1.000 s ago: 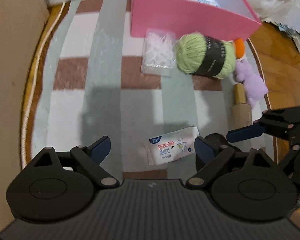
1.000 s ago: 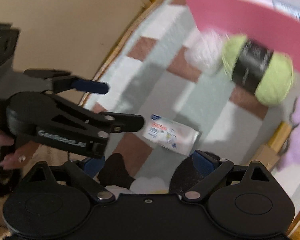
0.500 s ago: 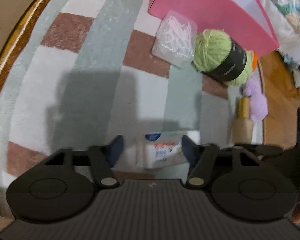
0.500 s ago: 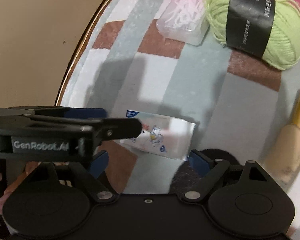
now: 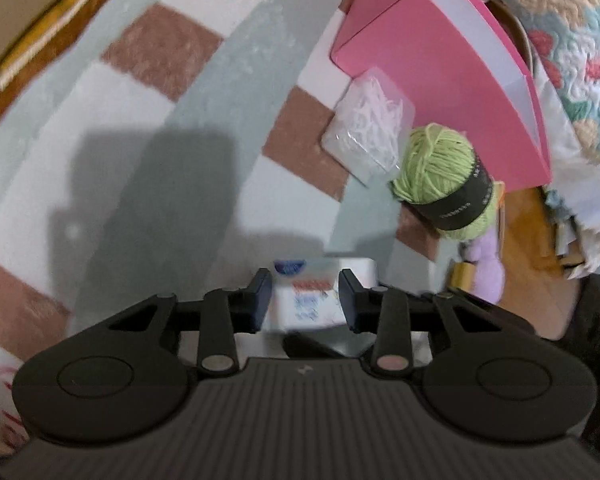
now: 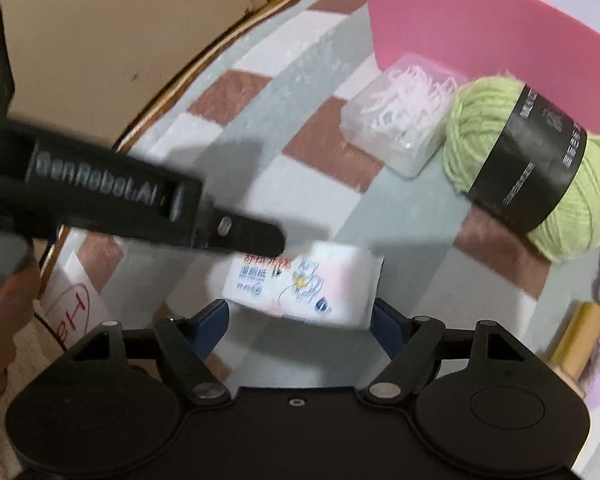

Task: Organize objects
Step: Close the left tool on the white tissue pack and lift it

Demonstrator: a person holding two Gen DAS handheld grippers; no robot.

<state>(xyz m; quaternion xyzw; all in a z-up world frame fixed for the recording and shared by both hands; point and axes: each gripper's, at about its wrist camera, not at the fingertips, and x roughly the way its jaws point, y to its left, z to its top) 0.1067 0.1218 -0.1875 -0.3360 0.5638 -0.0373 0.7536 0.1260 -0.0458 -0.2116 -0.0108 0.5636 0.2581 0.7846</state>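
Observation:
A white wet-wipes pack [image 5: 306, 304] with red and blue print lies on the checked rug [image 5: 140, 128]. My left gripper [image 5: 304, 294] points down at it, its jaws closing, and both blue pads press the pack's sides. In the right wrist view the same pack [image 6: 300, 284] sits lengthwise between the fingertips of my right gripper [image 6: 300, 320]. Those jaws are closing too and stand just off the pack's ends. A left gripper finger [image 6: 236, 236] reaches across the pack's top left corner.
A pink box [image 5: 440, 80] stands at the rug's far side. In front of it lie a clear case of white picks [image 5: 368, 128] and a green yarn ball [image 5: 436, 168]. A purple plush [image 5: 488, 268] and a wooden roller [image 6: 576, 340] lie right. Paper with red marks [image 6: 72, 312] lies left.
The left gripper came down over the wipes pack, rolled, and its wide jaws closed onto it. The right gripper sank toward the pack and its jaws narrowed around it.

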